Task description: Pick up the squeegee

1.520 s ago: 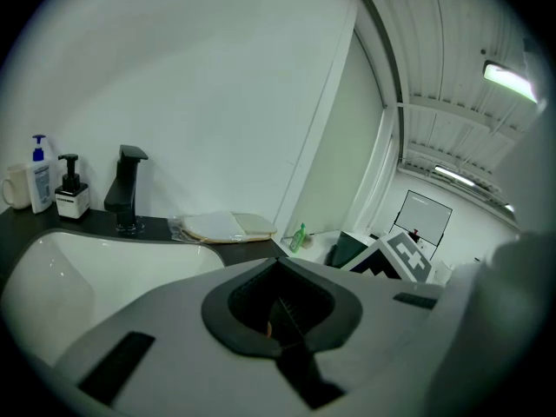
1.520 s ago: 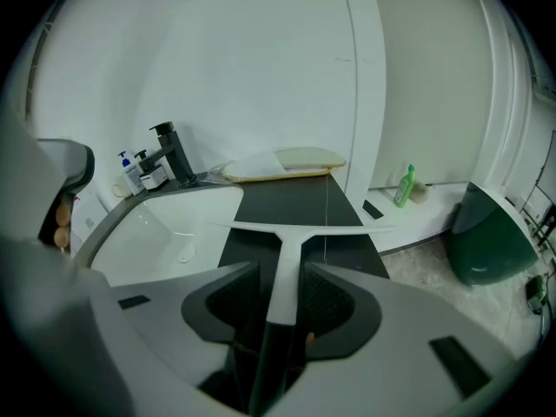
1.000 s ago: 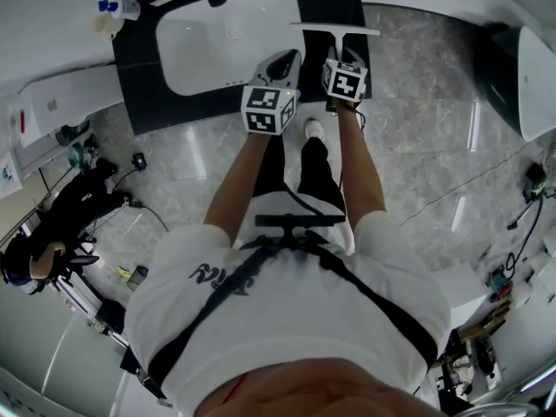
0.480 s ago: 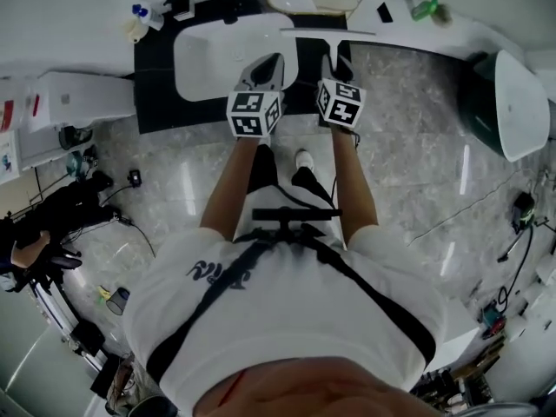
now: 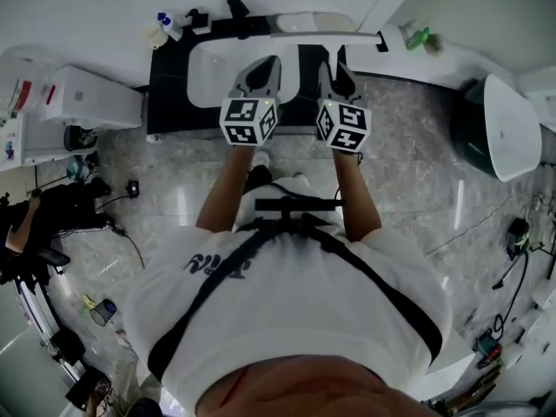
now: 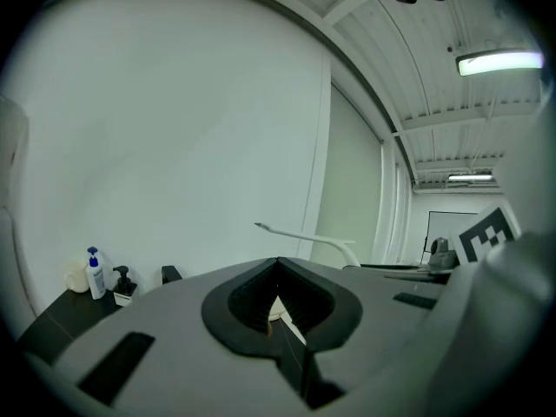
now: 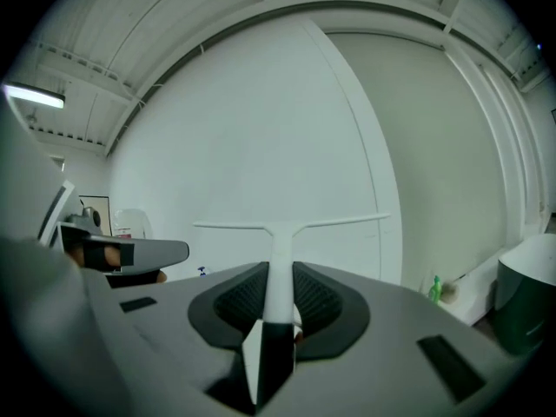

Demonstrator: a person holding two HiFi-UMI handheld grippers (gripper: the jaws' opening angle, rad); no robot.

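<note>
The squeegee is white, with a long thin blade [image 5: 326,35] on a straight handle. My right gripper [image 5: 339,66] is shut on that handle and holds it raised in front of the wall. In the right gripper view the handle [image 7: 280,272] runs out between the dark pads and the blade [image 7: 291,225] lies level across the top. My left gripper [image 5: 259,66] is beside it on the left, also raised, its jaws shut with nothing between them. From the left gripper view [image 6: 278,307] the squeegee [image 6: 304,234] shows as a thin white bar to the right.
Below the grippers is a black counter [image 5: 169,85] with a white sink [image 5: 208,72]. Soap bottles [image 5: 165,26] stand at its far left. A green bottle [image 5: 420,37] and a dark bin with a white lid [image 5: 491,129] are to the right. Another person [image 5: 48,215] sits at far left.
Both grippers have risen and tipped up towards level. The squeegee has gone up with the right gripper, from over the counter to in front of the wall.
</note>
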